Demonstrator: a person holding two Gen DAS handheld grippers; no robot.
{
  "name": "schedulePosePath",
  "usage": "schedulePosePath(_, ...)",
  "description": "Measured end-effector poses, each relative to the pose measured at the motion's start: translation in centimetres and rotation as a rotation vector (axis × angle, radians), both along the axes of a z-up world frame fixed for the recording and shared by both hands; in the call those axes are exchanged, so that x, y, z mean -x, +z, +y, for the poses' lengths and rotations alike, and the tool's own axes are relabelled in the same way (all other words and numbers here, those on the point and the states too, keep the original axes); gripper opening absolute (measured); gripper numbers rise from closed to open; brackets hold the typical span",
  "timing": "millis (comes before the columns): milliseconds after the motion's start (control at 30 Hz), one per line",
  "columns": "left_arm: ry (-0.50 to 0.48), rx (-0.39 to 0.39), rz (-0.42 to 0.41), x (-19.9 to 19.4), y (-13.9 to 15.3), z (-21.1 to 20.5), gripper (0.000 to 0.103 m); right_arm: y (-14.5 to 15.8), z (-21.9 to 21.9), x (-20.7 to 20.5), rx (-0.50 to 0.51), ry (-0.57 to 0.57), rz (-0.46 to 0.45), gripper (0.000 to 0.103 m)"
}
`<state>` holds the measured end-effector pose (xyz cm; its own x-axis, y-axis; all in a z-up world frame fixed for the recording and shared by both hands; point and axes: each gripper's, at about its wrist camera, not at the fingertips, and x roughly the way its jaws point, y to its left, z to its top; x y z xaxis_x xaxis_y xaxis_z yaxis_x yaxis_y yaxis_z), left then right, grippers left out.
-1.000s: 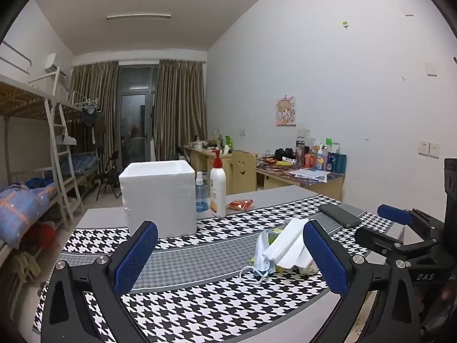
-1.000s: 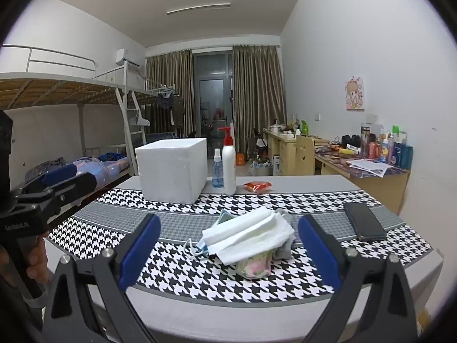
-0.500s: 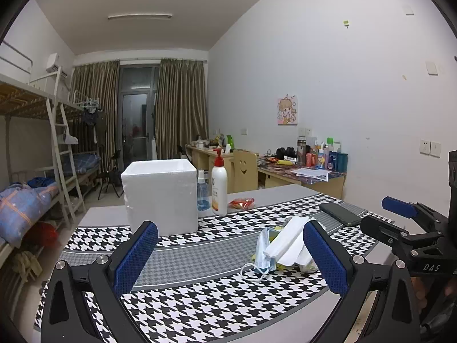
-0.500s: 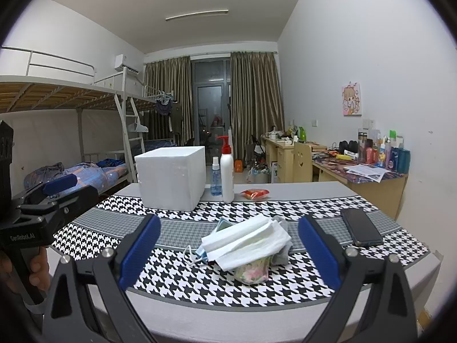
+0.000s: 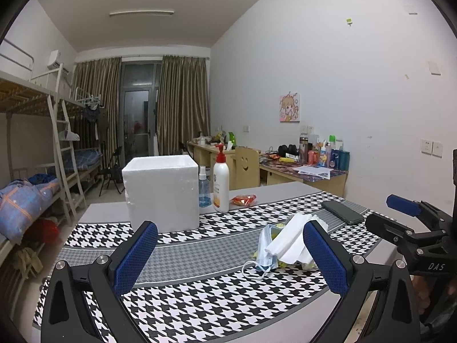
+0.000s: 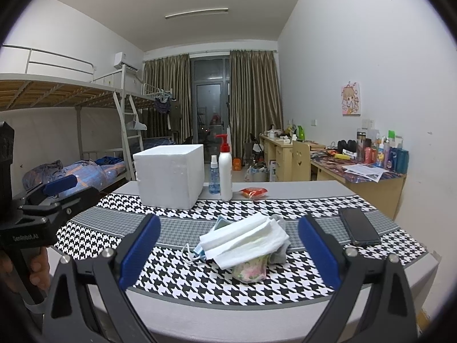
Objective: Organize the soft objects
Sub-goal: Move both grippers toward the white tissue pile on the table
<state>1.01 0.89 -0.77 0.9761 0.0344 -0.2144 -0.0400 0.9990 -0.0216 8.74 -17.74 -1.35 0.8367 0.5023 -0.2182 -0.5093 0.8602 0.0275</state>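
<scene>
Left wrist view: the left gripper (image 5: pixel 230 253) fills the bottom of the frame, its blue pads spread wide with nothing between them. Behind them a houndstooth cloth (image 5: pixel 200 294) covers the table. The pile (image 5: pixel 281 247) of soft things, white masks over a blue one with a loose ear loop, lies on the cloth right of centre, just behind the right-hand pad. A white foam box (image 5: pixel 162 193) stands at centre left, with a spray bottle (image 5: pixel 204 190) and a pump bottle (image 5: pixel 221 184) just beside it, and a red packet (image 5: pixel 242 199) next to those. A phone (image 5: pixel 341 212) lies flat further right. The right gripper (image 5: pixel 411 223) juts in from the right edge; how its jaws stand cannot be told here.

Right wrist view: the right gripper (image 6: pixel 228 250) is at the bottom, jaws released and empty. The pile sits centred between and beyond the pads, white masks on top, a floral piece (image 6: pixel 251 268) below and a grey one at the right. The box is upper left of it, the phone at the right. The left gripper enters at the left edge, with fingers (image 6: pixel 37 265) on its handle.
</scene>
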Motion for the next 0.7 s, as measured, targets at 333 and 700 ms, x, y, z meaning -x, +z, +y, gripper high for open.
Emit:
schedulePosePath(333,-0.003,0.000,0.008,-0.26,-0.02,-0.21,0.102,-0.37,-0.09,-0.51,-0.001,-0.001,0.013,0.099)
schedulePosePath(700,-0.016,0.003,0.033,-0.99,-0.21,-0.52,0.102,-0.57,0.06,-0.83,0.007,0.005,0.027,0.099)
